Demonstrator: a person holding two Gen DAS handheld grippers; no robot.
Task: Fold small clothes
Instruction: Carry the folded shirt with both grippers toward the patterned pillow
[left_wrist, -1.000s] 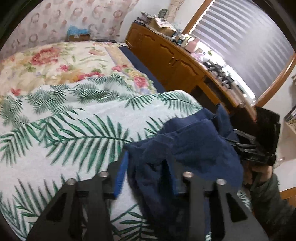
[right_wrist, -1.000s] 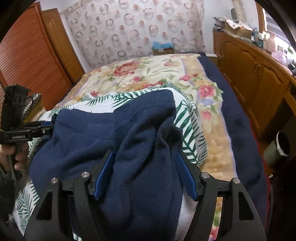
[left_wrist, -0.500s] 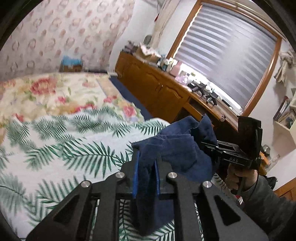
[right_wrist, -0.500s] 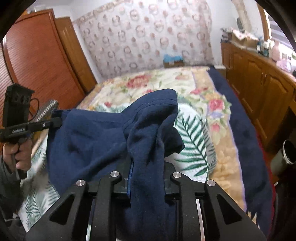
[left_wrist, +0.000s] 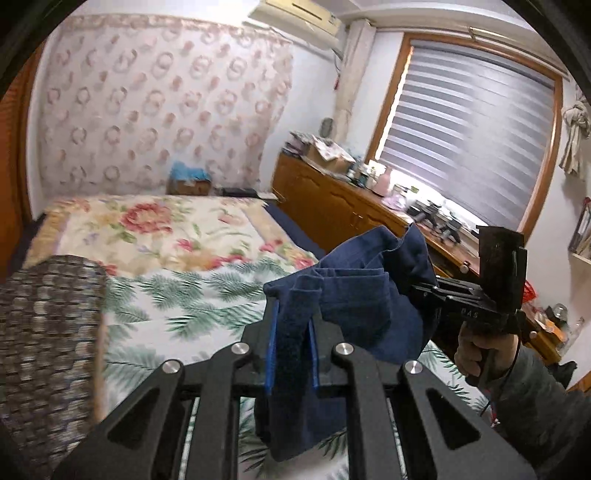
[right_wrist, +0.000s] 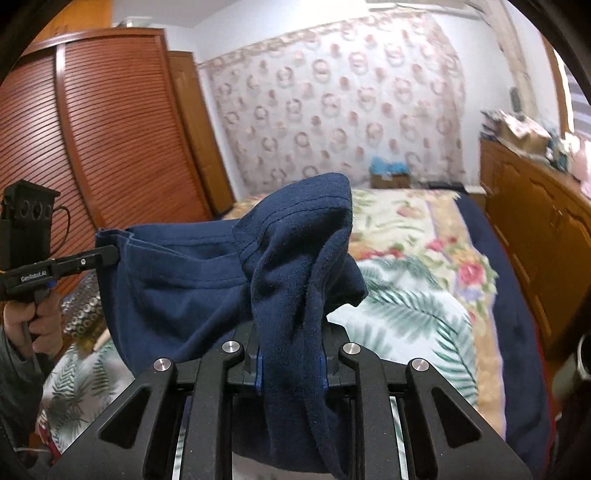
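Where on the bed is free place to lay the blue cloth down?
The palm-leaf sheet lies bare between the floral quilt and the patterned cushion. The dresser top is crowded.

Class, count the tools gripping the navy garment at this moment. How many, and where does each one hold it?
2. The left tool is shut on one end of the navy garment; the right tool is shut on the bunched opposite end, above the bed.
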